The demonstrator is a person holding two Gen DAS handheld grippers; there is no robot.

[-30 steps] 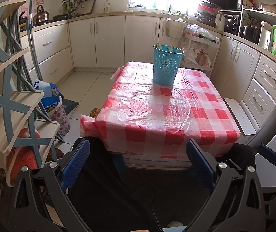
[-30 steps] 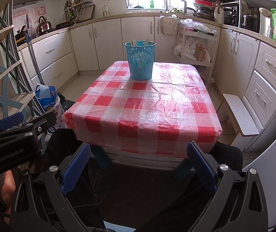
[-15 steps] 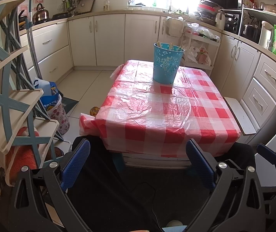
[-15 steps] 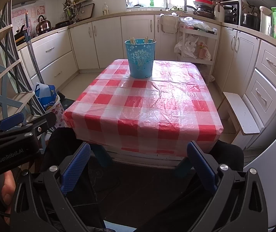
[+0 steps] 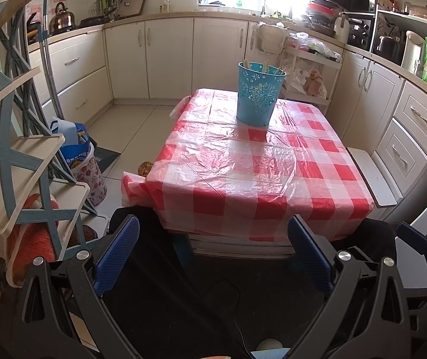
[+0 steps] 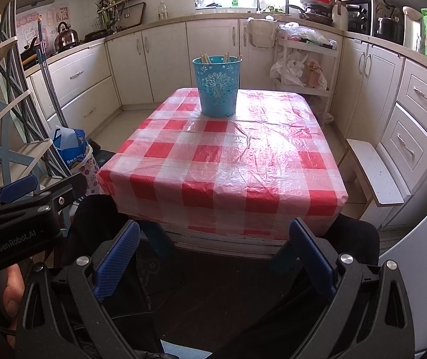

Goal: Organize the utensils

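A turquoise perforated bucket [image 5: 259, 94] stands at the far end of a table with a red-and-white checked cloth [image 5: 252, 167]. Pale wooden utensil handles [image 5: 265, 66] stick out of its top. It also shows in the right wrist view [image 6: 218, 86], with the handles [image 6: 205, 57] above its rim. My left gripper [image 5: 213, 251] is open and empty, held low in front of the table's near edge. My right gripper [image 6: 213, 254] is open and empty too, beside the left one, whose body [image 6: 19, 209] shows at the left.
A blue-and-cream rack [image 5: 19, 149] stands close on the left, with a blue bag in a flowered bin [image 5: 79, 161] beside it. A white bench [image 6: 375, 173] and drawers [image 6: 416, 119] line the right. Cabinets run along the back wall.
Both views have shifted slightly; the table and bucket sit a little higher in the frame. Both grippers stay open and empty.
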